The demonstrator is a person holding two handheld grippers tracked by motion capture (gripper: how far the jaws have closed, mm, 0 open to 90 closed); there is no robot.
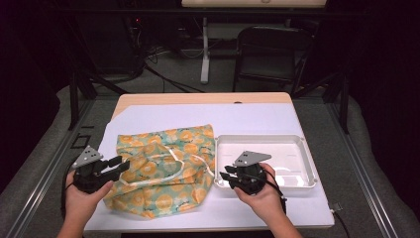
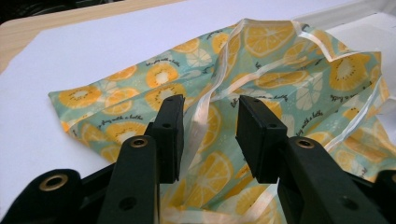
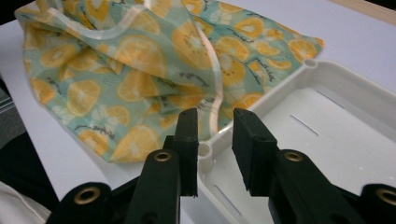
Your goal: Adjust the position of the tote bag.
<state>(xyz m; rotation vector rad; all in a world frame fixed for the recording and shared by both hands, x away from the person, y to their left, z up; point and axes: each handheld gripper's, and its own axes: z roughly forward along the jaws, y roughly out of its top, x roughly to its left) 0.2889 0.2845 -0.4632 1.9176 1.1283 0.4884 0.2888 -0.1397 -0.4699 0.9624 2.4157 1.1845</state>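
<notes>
The left gripper [image 1: 118,162] holds its 2 jaws apart with nothing pressed between them; in the left gripper view a pale band along the bag's edge runs up through the gap, and the pads stand clear of it on both sides. The right gripper [image 1: 224,173] also has its 2 jaws parted and grips nothing; in the right gripper view they frame the near corner of the tray [image 3: 327,88], where the bag's clear edge hangs over the rim.

The bag [image 1: 166,168], teal with an orange-slice print, lies crumpled on the white sheet [image 1: 163,116] that covers the table [image 1: 198,98], between the 2 grippers. Its right edge touches the tray, which sits just beside it. The left gripper is at the bag's left edge, the right one at the tray's near left corner.
</notes>
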